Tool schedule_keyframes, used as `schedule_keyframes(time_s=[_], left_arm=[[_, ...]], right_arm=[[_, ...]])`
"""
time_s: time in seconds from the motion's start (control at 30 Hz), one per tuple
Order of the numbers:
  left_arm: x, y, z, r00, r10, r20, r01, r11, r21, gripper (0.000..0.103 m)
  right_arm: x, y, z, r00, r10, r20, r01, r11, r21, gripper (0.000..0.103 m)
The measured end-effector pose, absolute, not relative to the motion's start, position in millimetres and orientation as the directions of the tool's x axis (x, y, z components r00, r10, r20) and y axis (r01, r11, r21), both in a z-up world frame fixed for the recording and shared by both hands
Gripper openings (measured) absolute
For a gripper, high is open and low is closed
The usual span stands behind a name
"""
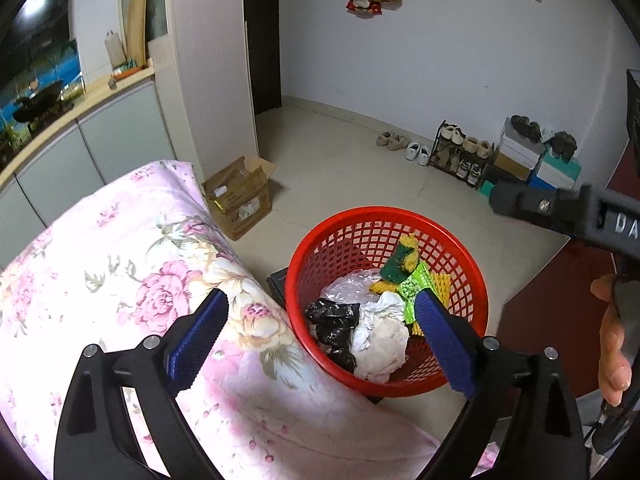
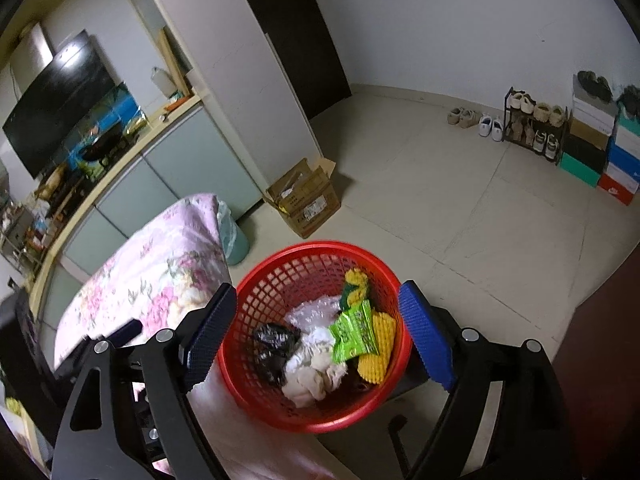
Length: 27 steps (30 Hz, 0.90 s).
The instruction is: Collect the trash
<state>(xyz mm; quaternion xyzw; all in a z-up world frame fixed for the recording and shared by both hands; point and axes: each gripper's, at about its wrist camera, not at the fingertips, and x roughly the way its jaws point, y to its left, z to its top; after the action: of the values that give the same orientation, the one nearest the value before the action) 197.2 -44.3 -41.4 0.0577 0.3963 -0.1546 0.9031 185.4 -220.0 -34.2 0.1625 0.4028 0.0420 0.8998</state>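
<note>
1. My left hand-held gripper stands wide, its blue ribbed pads far apart with nothing pressed between them; through the gap I see the floral bed edge on one side and the basket on the other.
2. My right hand-held gripper is also spread wide and empty, and its two pads straddle the basket as seen from above.
3. The round red plastic mesh basket sits on the floor, tight against the pink floral quilt on the bed. It lies ahead of and below both grippers.
4. Inside it lie the collected pieces: a crumpled white tissue wad, a scrunched black plastic bag, a clear plastic film, a green snack wrapper and a yellow ribbed foam net.
5. The wrapper's long axis runs from the basket's far rim toward its middle, and it rests on top of the tissue and the yellow net.
6. The right gripper looks centred over the basket mouth; the left sits off toward the bed side, so I judge the right to be the nearer one for anything more to do with the basket.
7. I see no loose trash on the pale tiled floor nearby, so I judge the collecting largely done.
</note>
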Motion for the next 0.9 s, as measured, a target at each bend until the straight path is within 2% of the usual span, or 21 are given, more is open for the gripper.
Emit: schedule_keyframes(time_s=[0.43,0.53,0.9], left_arm=[[168,-29,-33,0.683,-0.190,-0.705,0.277,0.961,0.009,0.091],[161,-23,-31,0.693,-0.179,-0.698,0.254,0.967,0.005,0.091],[130,8,-28,0.732,-0.098,-0.675,0.160,0.987,0.031,0.092]], right_arm=[[145,-190,-36,0.701,0.126,-0.702,-0.006,0.985,0.171,0.080],[135,-183,-35,0.712,0.139,-0.688,-0.032,0.986,0.166,0.090],[102,-161,-36,0.742,0.145,-0.654,-0.070,0.988,0.139,0.091]])
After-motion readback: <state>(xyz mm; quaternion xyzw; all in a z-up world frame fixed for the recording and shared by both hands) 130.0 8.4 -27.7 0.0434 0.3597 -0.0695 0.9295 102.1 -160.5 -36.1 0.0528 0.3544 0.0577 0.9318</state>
